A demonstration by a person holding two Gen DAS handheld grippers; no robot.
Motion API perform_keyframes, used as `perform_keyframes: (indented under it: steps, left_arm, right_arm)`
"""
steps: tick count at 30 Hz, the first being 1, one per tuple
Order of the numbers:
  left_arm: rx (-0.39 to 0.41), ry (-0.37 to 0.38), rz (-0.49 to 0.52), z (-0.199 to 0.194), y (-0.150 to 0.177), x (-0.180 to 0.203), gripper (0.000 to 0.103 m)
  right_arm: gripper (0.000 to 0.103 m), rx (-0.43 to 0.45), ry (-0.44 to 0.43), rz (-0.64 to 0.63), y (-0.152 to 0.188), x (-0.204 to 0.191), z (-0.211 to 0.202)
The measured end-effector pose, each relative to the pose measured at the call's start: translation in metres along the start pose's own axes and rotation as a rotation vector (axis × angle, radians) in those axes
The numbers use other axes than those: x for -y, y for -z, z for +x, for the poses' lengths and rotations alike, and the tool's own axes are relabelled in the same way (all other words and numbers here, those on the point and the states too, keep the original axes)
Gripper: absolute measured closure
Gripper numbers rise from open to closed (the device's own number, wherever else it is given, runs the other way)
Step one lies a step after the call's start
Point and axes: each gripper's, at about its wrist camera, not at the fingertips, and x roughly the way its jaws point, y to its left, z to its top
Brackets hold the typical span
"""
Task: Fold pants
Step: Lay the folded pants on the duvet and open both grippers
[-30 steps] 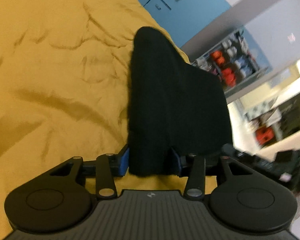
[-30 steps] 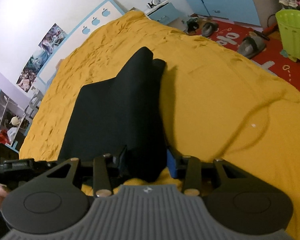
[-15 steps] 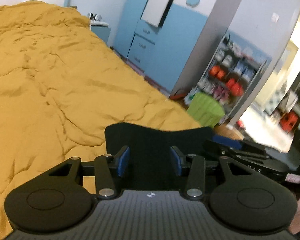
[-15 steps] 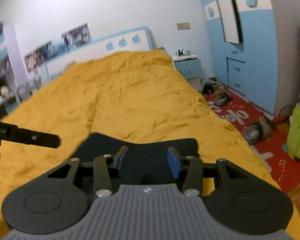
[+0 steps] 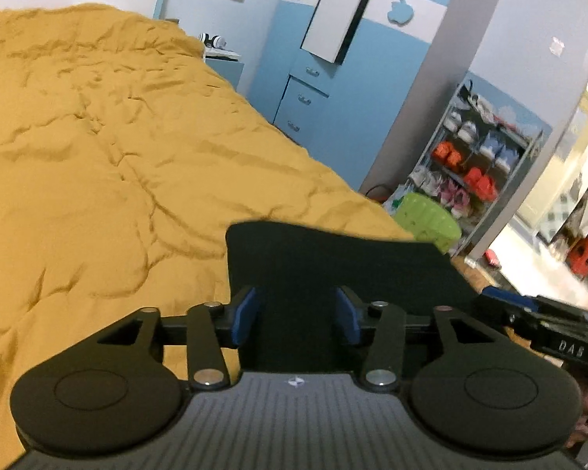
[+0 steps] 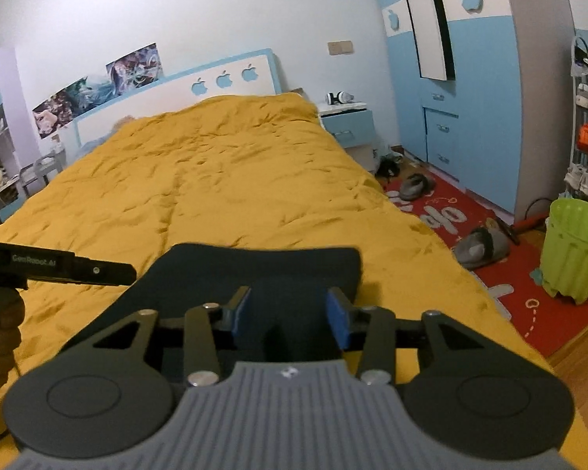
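Note:
The black pants [image 5: 333, 262] lie folded flat at the near end of the yellow bed [image 5: 98, 156]. My left gripper [image 5: 297, 315] is open, its blue pads on either side of the pants' near edge without pinching it. My right gripper [image 6: 290, 311] is open too, over the near edge of the pants [image 6: 262, 270]. The right gripper's body [image 5: 548, 329] shows at the right of the left wrist view. The left gripper's body [image 6: 58, 264] shows at the left of the right wrist view.
The yellow bed [image 6: 215, 180] runs back to a white headboard [image 6: 215, 78]. A blue wardrobe [image 6: 470, 98] and a nightstand [image 6: 349, 119] stand at the right. A green basket [image 6: 576, 250], slippers [image 6: 478, 246] and a red rug [image 6: 529, 293] lie on the floor. A shoe rack [image 5: 474, 160] stands beyond.
Both grippers let go of the pants and opened. The pants, held up a second ago, now lie flat on the bed, and both cameras have tilted up toward the room.

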Motion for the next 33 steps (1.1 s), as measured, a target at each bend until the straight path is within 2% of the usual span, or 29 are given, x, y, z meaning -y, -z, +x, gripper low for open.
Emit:
perform_keyframes:
  steps: [3,5,10,15,17,22,28,33]
  left_arm:
    - [-0.061,-0.047,0.038,-0.002,0.017,0.009,0.045]
    - [-0.087,-0.076,0.044,-0.002,0.027,0.012,0.041]
    - [-0.124,-0.084,-0.029,-0.012,0.039,0.012,0.036]
    - [-0.161,-0.095,-0.007,-0.02,0.052,0.016,0.032]
    - [-0.176,-0.09,-0.015,-0.023,0.056,0.014,0.031]
    - [-0.189,-0.104,0.009,-0.028,0.065,0.015,0.034]
    - [-0.203,-0.117,0.011,-0.03,0.068,0.016,0.034]
    - [-0.243,-0.166,0.015,-0.047,0.069,0.021,0.034]
  right_arm:
    - [0.064,-0.052,0.076,-0.012,0.015,-0.006,-0.006]
    - [0.063,-0.079,0.097,0.026,0.027,-0.002,-0.011]
    - [0.062,-0.1,0.129,0.079,0.042,-0.005,-0.026]
    - [0.061,-0.13,0.176,0.118,0.058,-0.013,-0.036]
    - [0.06,-0.125,0.178,0.123,0.056,-0.015,-0.04]
    - [0.059,-0.071,0.121,0.252,0.051,-0.008,-0.047]
    - [0.06,-0.124,0.205,0.154,0.054,-0.025,-0.035]
    - [0.057,-0.185,0.269,0.147,0.071,-0.039,-0.053]
